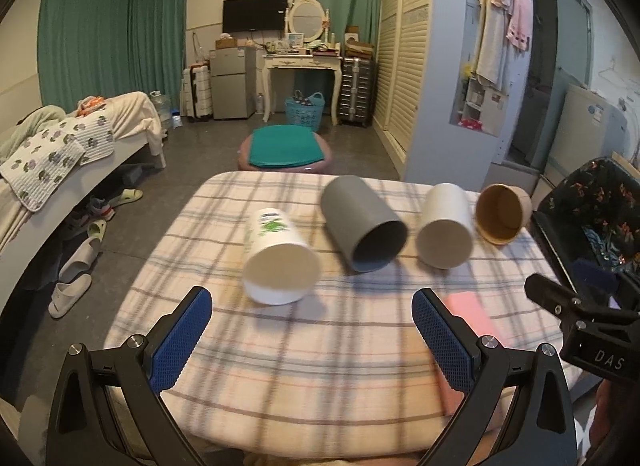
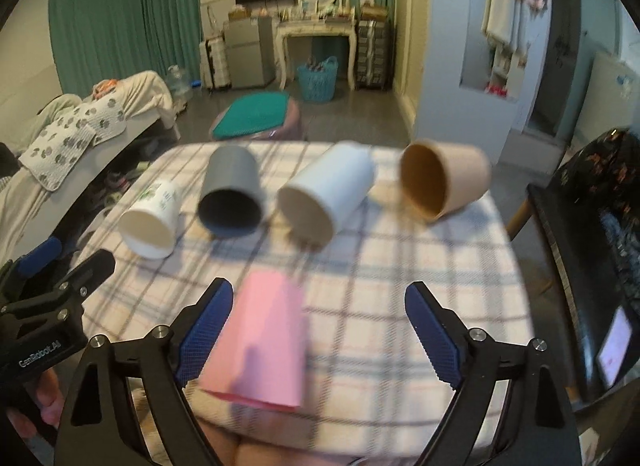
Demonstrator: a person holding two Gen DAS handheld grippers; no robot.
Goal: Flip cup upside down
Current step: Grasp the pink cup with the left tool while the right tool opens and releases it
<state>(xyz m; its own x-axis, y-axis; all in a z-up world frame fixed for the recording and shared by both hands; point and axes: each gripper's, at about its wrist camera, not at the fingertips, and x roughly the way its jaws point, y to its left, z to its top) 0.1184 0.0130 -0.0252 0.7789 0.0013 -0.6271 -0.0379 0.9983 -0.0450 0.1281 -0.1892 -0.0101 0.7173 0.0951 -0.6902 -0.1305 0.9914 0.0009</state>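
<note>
Several cups lie on their sides on the plaid-covered table (image 1: pixel 280 366), mouths toward me: a white cup with green print (image 1: pixel 276 258), a grey cup (image 1: pixel 360 225), a plain white cup (image 1: pixel 444 229) and a tan cup (image 1: pixel 502 213). They also show in the right wrist view: printed white (image 2: pixel 150 221), grey (image 2: pixel 232 193), white (image 2: pixel 328 197), tan (image 2: pixel 444 181). A pink cup (image 2: pixel 260 342) stands upside down near the front edge, also in the left wrist view (image 1: pixel 470 316). My left gripper (image 1: pixel 312 342) is open and empty before the printed cup. My right gripper (image 2: pixel 320 338) is open beside the pink cup.
A dark floral chair (image 1: pixel 592 205) stands right of the table. A round stool with a green cushion (image 1: pixel 284 149) is beyond the far edge. A bed (image 1: pixel 60 153) is to the left, with slippers (image 1: pixel 72 290) on the floor.
</note>
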